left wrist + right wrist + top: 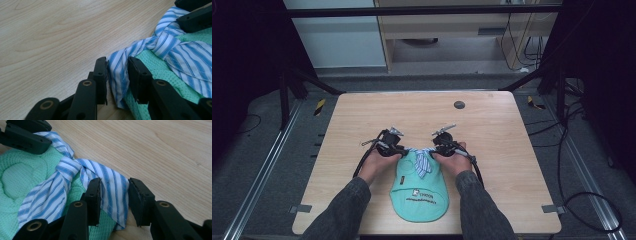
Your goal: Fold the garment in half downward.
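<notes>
Item: small mint-green waffle-knit bib-shaped garment (421, 192) with a blue-and-white striped woven collar band (119, 75) tied in a knot (162, 41) at its neck, the loose ends hanging down over the green front like a little tie (422, 165).

Location: lying flat on the pale wood-grain tabletop (492, 130), at the near middle, neck end pointing away from the person and the rounded hem with its printed label (422, 194) toward the near edge.

Handling, by judgement: very light and wholly limp; it will not keep its shape when lifted and will sag from wherever it is held. The waffle knit looks thick, stretchy and a little grippy. The striped cloth is thin and smooth, likely to slide through a loose pinch. Nothing fragile, though a hard pull may tighten the knot or distort the neckline.

Where to take hold: the striped band on either side of the knot, well in from the free edge, so both layers are caught. The green body is a poorer choice, as it would bunch.

Left gripper (117, 72): fingers (101, 80) straddle the striped band left of the knot, partly apart and not visibly pressing.

Right gripper (113, 195): fingers (140, 200) straddle the band at the opposite side, a gap visible at one pad, so no firm pinch yet.
</notes>
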Demonstrator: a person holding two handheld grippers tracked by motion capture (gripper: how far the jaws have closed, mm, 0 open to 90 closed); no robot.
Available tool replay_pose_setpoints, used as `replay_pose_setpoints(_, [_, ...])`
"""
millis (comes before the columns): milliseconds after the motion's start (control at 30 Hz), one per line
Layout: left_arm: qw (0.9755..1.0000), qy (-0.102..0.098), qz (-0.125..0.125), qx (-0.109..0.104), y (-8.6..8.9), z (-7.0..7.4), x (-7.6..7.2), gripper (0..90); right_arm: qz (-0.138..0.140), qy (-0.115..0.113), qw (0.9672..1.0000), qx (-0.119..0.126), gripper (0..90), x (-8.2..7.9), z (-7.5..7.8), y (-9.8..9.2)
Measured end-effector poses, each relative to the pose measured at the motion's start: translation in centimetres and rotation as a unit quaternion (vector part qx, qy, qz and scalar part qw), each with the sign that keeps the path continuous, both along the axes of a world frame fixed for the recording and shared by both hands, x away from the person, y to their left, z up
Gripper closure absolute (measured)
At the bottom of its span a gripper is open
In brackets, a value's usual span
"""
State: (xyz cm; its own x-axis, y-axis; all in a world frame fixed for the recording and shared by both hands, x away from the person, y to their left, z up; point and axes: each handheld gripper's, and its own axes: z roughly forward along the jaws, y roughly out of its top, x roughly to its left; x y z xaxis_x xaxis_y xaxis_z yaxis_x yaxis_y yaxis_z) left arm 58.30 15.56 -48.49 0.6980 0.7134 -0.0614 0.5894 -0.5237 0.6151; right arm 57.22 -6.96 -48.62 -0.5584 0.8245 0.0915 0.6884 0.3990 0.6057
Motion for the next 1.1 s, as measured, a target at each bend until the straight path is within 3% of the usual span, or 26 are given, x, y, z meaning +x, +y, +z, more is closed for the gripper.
replay_pose_setpoints(100, [1.0000, -0.002, -0.002, -0.002, 0.0, -0.1, -0.1, 71.3, 0.001, -0.002, 1.0000, 0.001, 64.1, 0.0, 0.0, 0.0])
replay_pose_setpoints(367, [0.9997, -0.008, -0.022, -0.004, -0.1, -0.1, -0.5, 82.7, 0.032, -0.006, 0.9994, -0.005, 81.1, -0.2, 0.0, 0.3])
replay_pose_setpoints(500, [0.9995, -0.012, -0.030, 0.004, -0.2, 0.1, -0.6, 85.4, 0.045, -0.012, 0.9988, -0.014, 82.8, -0.5, 0.3, 0.3])
replay_pose_setpoints(800, [0.9973, -0.038, -0.063, 0.003, -0.1, 2.9, -1.5, 86.1, 0.067, -0.044, 0.9967, -0.007, 82.7, -1.7, 1.7, -0.4])
replay_pose_setpoints(1100, [0.9961, -0.048, -0.073, 0.008, -0.3, 4.7, -1.5, 86.3, 0.085, -0.074, 0.9936, 0.006, 82.7, -2.5, 3.0, -1.0])
